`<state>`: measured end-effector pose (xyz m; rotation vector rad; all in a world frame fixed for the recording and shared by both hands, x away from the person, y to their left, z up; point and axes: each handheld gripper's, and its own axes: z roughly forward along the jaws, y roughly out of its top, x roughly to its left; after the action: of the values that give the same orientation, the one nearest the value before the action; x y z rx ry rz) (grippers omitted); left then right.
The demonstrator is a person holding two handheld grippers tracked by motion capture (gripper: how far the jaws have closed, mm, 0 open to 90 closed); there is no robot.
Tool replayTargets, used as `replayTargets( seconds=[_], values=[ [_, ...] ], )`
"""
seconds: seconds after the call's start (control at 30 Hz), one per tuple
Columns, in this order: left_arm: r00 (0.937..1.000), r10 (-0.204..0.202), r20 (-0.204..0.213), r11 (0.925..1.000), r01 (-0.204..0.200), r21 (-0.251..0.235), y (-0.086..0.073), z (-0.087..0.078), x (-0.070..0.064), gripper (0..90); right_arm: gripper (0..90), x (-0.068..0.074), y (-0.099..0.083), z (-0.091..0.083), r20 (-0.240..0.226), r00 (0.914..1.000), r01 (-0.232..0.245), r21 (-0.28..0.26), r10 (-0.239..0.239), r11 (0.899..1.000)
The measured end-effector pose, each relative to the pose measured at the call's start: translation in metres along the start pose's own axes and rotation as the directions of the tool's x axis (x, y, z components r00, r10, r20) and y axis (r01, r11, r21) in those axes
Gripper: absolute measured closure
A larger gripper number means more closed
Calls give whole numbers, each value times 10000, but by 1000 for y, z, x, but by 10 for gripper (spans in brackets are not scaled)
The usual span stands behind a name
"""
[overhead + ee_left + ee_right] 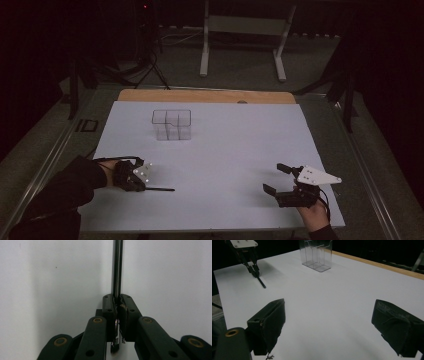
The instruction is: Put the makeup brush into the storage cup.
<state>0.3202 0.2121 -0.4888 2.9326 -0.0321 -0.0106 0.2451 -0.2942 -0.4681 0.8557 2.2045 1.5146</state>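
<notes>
White paper covers my table (220, 150), dim floor and a stand's legs beyond it. My left gripper (142, 186) is clamped on a thin dark pen (161, 189), which lies low over the paper and points toward my right gripper (272, 179), whose jaws stand wide apart, holding nothing. A clear compartmented organizer (171, 125) stands well apart, toward the far edge. I hold the pen near one end, so I judge it could pivot or slip between my pads when lifted, and then catch the organizer's rim instead of dropping in.
</notes>
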Motion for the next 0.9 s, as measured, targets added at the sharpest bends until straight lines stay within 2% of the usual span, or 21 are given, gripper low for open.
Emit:
replayTargets(
  seconds=[0.2,0.27,0.4,0.43,0.5,0.53,0.6,0.83,0.9],
  values=[
    [9999,-111,125,9999,109,117,2,-1,1,848,119,0,0,-1,47,10000,6,-38,-6,10000],
    [9995,-269,171,9995,271,-166,6,-9,1,848,119,-1,0,-1,63,10000,-10,-48,10,10000],
    [9992,-378,130,9990,381,-253,9,-15,2,848,119,0,0,-1,64,10000,0,-26,0,10000],
    [9982,-576,177,9978,581,-318,16,-23,3,848,119,0,0,-1,52,10000,3,-37,-3,10000],
    [9976,-682,139,9973,685,-247,18,-25,4,848,119,0,0,-1,46,10000,-12,-58,13,10000],
    [9954,-929,215,9956,931,-107,25,-28,5,848,119,-1,0,-1,45,10000,-31,-66,31,10000],
    [9938,-1089,211,9940,1091,-81,31,-29,7,847,119,-1,0,-1,38,10000,-34,-56,34,10000],
    [9931,-1149,222,9929,1155,-277,50,-28,14,847,119,-1,-1,-1,50,9999,-118,-43,118,9999],
    [9936,-1131,39,9934,1131,-184,56,-27,16,846,119,-1,-1,-1,50,9999,-124,-20,124,9999]
  ],
)
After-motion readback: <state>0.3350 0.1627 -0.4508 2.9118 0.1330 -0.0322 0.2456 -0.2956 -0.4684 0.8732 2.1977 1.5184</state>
